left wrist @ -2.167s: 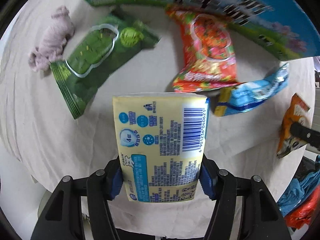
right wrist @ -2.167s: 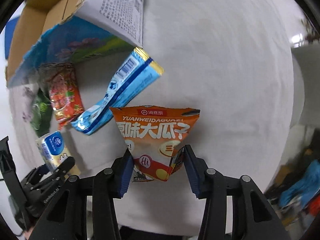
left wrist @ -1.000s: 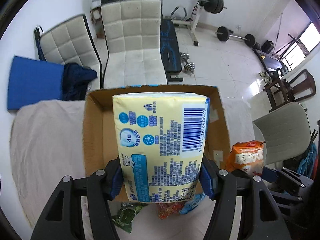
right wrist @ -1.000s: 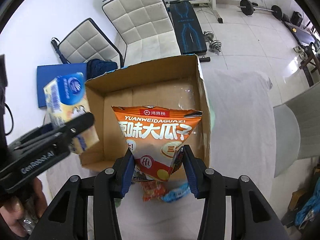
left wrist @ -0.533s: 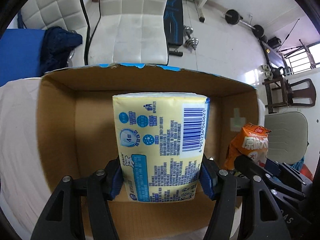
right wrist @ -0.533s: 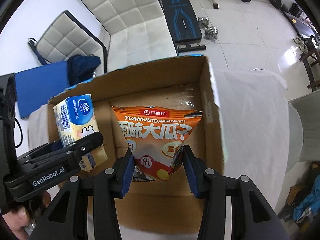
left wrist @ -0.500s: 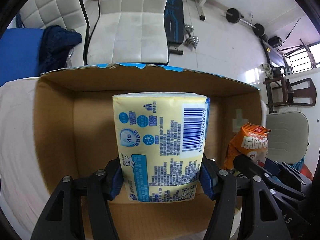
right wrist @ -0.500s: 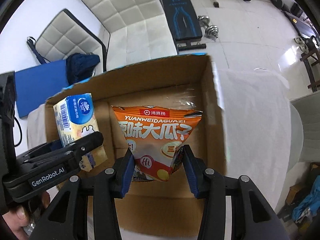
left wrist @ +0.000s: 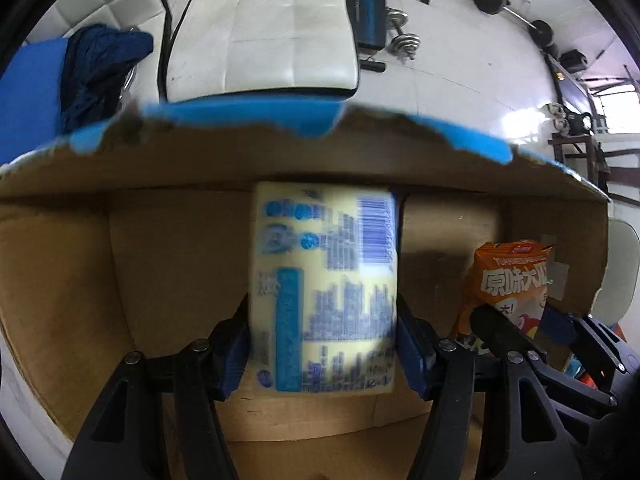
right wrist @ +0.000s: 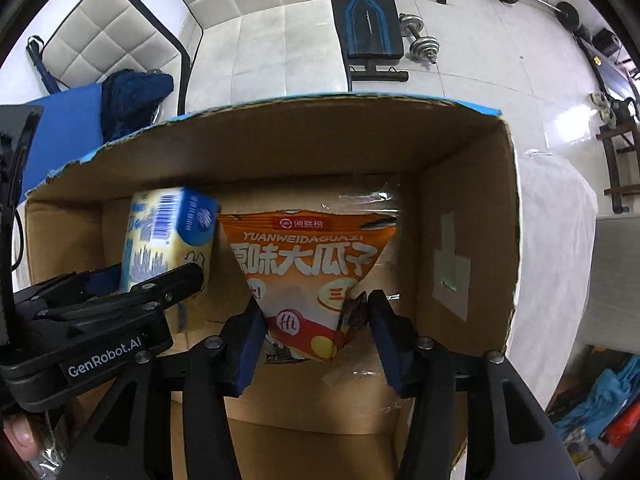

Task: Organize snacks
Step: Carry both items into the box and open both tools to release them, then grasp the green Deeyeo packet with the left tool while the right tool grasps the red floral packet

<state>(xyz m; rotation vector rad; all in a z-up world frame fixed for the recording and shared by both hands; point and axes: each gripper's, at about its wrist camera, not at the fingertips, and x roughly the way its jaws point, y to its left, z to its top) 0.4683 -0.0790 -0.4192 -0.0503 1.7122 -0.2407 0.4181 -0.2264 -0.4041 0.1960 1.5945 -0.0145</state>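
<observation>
My left gripper is shut on a yellow tissue pack with blue print and a barcode, held inside the open cardboard box. The pack looks blurred. My right gripper is shut on an orange sunflower seed bag, also down inside the cardboard box. The bag shows at the right of the left wrist view. The tissue pack and left gripper sit just left of the orange bag in the right wrist view.
Beyond the box stand white padded chairs, a blue cloth, a weight bench and dumbbells on a white tiled floor. A white tablecloth lies right of the box. A fingertip shows at lower left.
Both grippers have dropped from above the table into the box with their packs. The box walls now fill both views, and the tissue pack has gone blurred.
</observation>
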